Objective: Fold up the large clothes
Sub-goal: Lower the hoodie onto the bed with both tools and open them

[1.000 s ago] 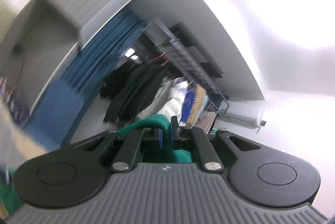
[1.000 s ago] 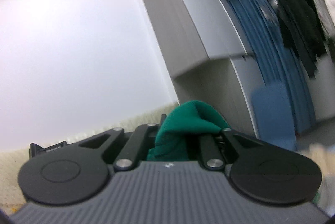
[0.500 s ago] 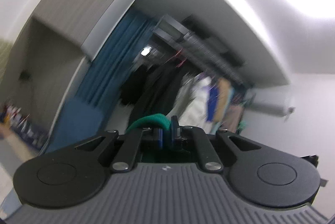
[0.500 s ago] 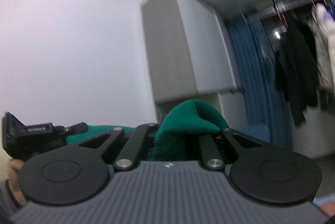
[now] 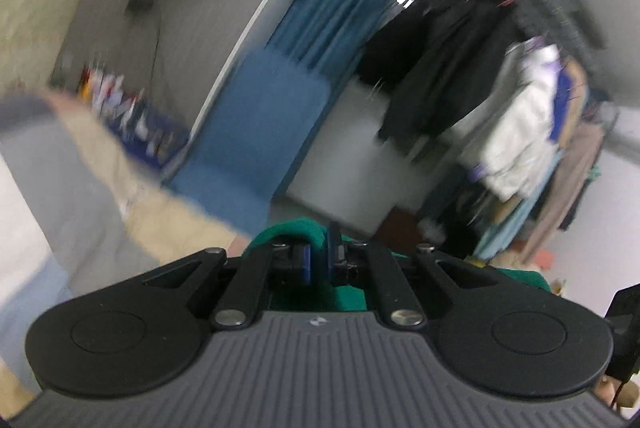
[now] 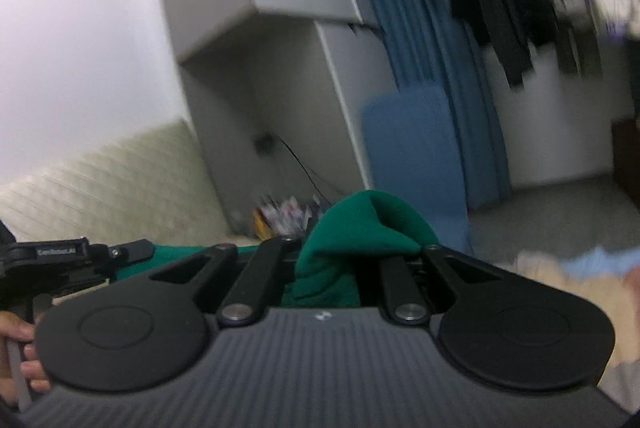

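- Bedroom: blue curtain [image 5: 340, 11] upper centre, clothes rack [image 5: 520, 115] at right, both blurred.
- Left gripper [image 5: 319, 260] and right gripper [image 6: 352, 268] each pinch the green garment [image 6: 360, 228].
- Judgement: keep both pinches firm, hands level, and lower the edge evenly.

Left tongs [image 5: 319, 260] closed, pinching a fold of green cloth [image 5: 352, 298]. Right tongs [image 6: 352, 260] closed, cloth bunched over their tips. Both point slightly downward. Person's hand [image 6: 22, 352] grips the left handle.

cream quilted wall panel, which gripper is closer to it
Left, most likely. In the right wrist view the left gripper sits directly in front of the cream quilted wall panel; the right gripper is farther out beside it. Both are shut on the green garment.
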A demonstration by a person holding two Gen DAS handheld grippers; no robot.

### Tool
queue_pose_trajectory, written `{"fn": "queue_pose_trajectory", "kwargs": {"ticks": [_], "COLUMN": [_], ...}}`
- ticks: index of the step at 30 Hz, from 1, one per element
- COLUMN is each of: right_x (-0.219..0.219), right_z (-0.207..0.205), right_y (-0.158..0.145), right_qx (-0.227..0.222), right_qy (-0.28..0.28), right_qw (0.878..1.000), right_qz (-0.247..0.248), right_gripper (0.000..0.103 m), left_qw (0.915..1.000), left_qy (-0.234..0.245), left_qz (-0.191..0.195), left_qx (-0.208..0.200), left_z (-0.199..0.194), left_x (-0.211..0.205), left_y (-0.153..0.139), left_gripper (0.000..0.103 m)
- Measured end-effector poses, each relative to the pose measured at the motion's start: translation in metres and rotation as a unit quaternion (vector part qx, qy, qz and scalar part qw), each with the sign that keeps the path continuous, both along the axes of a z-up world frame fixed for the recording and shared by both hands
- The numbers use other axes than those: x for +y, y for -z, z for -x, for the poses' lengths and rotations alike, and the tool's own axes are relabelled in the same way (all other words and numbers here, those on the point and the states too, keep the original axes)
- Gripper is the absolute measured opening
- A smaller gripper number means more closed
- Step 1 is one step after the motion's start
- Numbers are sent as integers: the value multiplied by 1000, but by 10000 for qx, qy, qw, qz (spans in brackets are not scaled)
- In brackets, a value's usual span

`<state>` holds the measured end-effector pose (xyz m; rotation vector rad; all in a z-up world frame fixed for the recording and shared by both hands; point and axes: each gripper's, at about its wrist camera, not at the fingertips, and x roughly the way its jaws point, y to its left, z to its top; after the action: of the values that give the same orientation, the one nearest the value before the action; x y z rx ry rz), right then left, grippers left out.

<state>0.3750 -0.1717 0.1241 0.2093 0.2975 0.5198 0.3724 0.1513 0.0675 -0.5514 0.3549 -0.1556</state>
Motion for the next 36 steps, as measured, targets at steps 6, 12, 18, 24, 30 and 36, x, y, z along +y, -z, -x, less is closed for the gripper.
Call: {"fn": "queue_pose_trajectory", "kwargs": {"ticks": [6,12,18,24,30,36], "right_x": [16,20,26,27,21,14], "right_z": [-85,-126,-134,-135,-92,-9], "right_y": [126,210,239,229,195,153], "right_qx": [576,1039,1164,1261,1123,829], "right_qy": [305,482,543,592,526,492], "right_qw": [9976,9919,9875,9864,9898,9930], "right_qz": [240,553,909,867,704,676], "right_gripper": [11,11,11,24,64,63], "left_qw": [9969,9924,9886,9848,9828,9824], "left_qy": [78,127,90,54,-51,-124], "left_qz": [-96,-295,-608,-890,-1210,-1282], "left_qx": [781,1188,1373,1491,1397,1356], "left_z": [-115,-180,-207,-170,-113,-28], "left_x": [8,7,0,-15,-35,-61], "left_y": [133,220,251,198,147,110], "left_gripper": [8,9,9,53,57,57]}}
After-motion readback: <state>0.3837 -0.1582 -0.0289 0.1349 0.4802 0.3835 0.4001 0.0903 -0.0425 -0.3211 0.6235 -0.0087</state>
